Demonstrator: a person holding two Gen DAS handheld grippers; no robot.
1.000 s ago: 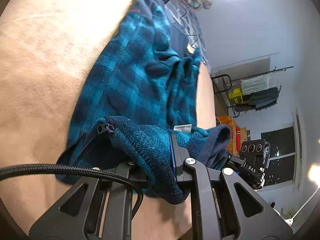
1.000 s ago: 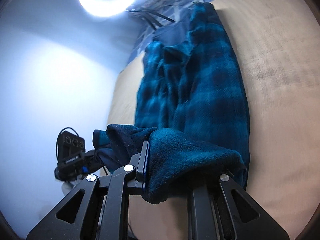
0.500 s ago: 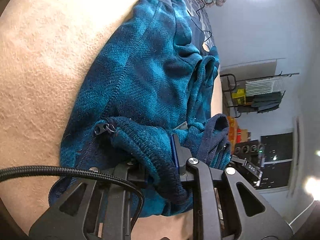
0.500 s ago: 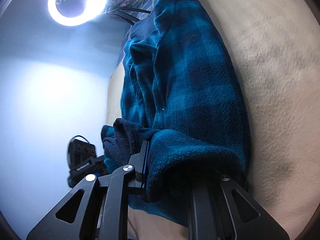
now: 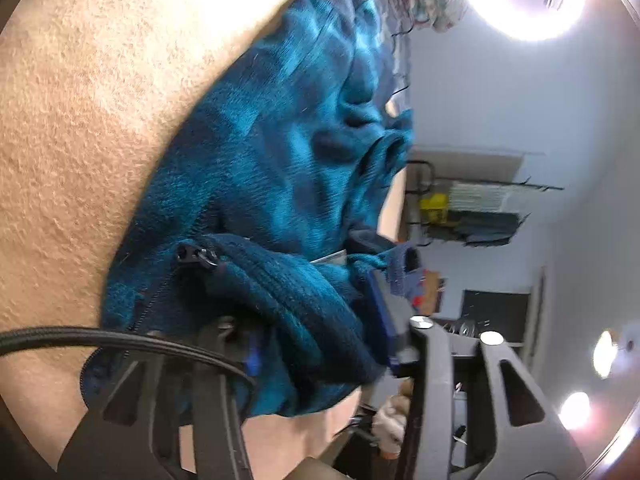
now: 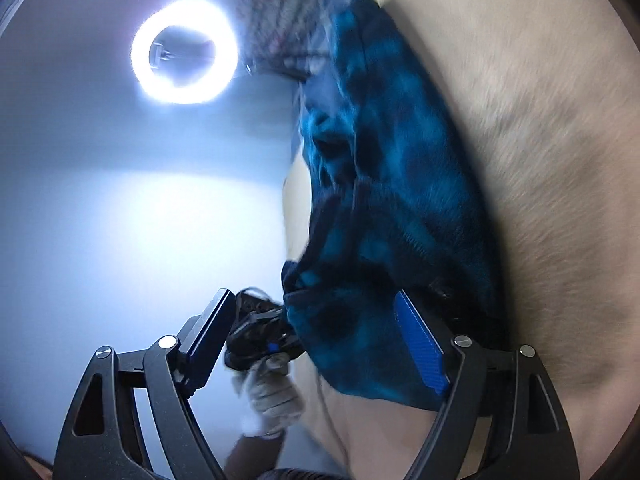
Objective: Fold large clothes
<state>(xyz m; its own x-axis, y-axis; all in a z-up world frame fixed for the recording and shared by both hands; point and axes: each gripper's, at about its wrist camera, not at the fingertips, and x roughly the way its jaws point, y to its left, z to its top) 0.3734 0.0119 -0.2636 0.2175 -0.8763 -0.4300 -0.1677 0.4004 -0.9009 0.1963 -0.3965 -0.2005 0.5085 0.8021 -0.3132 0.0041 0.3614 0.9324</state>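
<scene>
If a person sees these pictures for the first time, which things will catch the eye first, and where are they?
The eye goes first to the blue checked fleece jacket, folded on a beige blanket and filling the middle of both views. Next comes the bright ring light, high on the left of the right wrist view. In front, the right claw is opening, with fleece between its fingers and clear of the left one.

A tan, short-piled covering (image 5: 80, 128) spreads over the work surface, seen in both wrist views. Behind it rises a plain pale wall (image 6: 120, 208). A lit ring light (image 6: 184, 51) glares against that wall. On the far side stand a dark metal rack (image 5: 472, 208) holding a yellow item (image 5: 433, 207) and stacked goods, and a dark window (image 5: 496, 314).
</scene>
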